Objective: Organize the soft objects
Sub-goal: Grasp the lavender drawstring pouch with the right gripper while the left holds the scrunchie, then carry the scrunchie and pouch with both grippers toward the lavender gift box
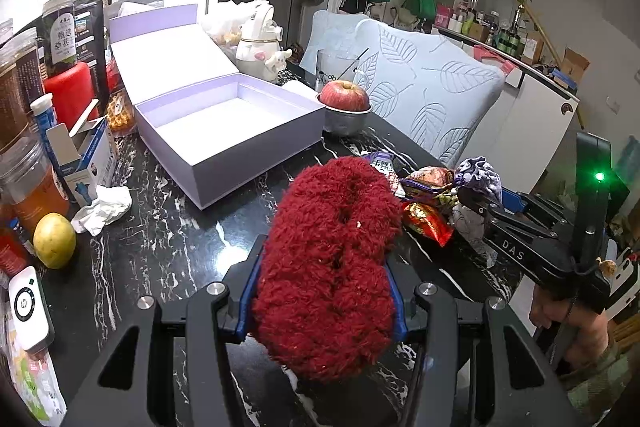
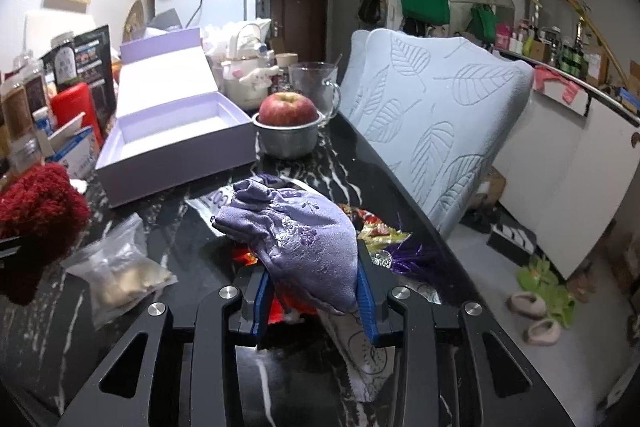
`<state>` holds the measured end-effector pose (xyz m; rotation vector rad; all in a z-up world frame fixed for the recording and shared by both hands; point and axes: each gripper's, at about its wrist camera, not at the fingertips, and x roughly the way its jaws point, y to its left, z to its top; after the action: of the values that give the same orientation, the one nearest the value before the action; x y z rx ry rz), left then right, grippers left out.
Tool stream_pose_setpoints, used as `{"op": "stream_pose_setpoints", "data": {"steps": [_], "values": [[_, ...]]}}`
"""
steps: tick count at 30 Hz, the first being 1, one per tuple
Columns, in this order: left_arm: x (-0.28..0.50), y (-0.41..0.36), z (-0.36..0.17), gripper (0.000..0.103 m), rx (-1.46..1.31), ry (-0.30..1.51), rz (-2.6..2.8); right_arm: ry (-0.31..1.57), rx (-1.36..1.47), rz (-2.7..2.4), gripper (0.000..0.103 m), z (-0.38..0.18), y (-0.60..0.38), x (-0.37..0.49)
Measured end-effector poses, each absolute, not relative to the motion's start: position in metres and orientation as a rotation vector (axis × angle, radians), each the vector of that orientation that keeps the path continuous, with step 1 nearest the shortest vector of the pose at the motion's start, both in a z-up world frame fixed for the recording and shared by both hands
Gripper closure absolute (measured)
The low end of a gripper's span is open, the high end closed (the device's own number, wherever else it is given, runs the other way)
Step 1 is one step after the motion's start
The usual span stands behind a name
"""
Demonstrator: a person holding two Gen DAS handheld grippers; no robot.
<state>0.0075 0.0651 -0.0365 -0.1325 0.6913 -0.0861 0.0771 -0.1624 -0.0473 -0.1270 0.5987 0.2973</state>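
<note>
My left gripper [image 1: 326, 291] is shut on a fluffy dark red plush piece [image 1: 332, 259], held above the black marble table [image 1: 168, 243]. My right gripper [image 2: 316, 291] is shut on a lilac satin pouch [image 2: 296, 235] with embroidered flowers, held just above the table. The right gripper also shows in the left wrist view [image 1: 476, 201] with the pouch [image 1: 480, 175] at its tip. The red plush shows at the left of the right wrist view [image 2: 36, 215]. An open, empty lilac box [image 1: 224, 131] [image 2: 176, 147] with its lid up stands ahead of both grippers.
A red apple in a metal bowl [image 1: 346, 107] [image 2: 287, 127] stands right of the box. Shiny snack wrappers [image 1: 424, 219] lie under the right gripper. A clear bag [image 2: 120, 267], crumpled tissue [image 1: 104, 209], yellow fruit [image 1: 54, 239], jars and cartons crowd the left. A leaf-patterned pillow [image 2: 432, 131] leans at the right edge.
</note>
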Motion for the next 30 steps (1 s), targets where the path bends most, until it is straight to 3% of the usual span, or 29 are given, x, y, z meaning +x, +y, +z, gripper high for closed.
{"op": "stream_pose_setpoints", "data": {"steps": [30], "values": [[-0.033,0.093,0.035,0.053,-0.103,0.535,0.052,0.467,-0.093,0.648,0.068,0.030,-0.125,0.027]]}}
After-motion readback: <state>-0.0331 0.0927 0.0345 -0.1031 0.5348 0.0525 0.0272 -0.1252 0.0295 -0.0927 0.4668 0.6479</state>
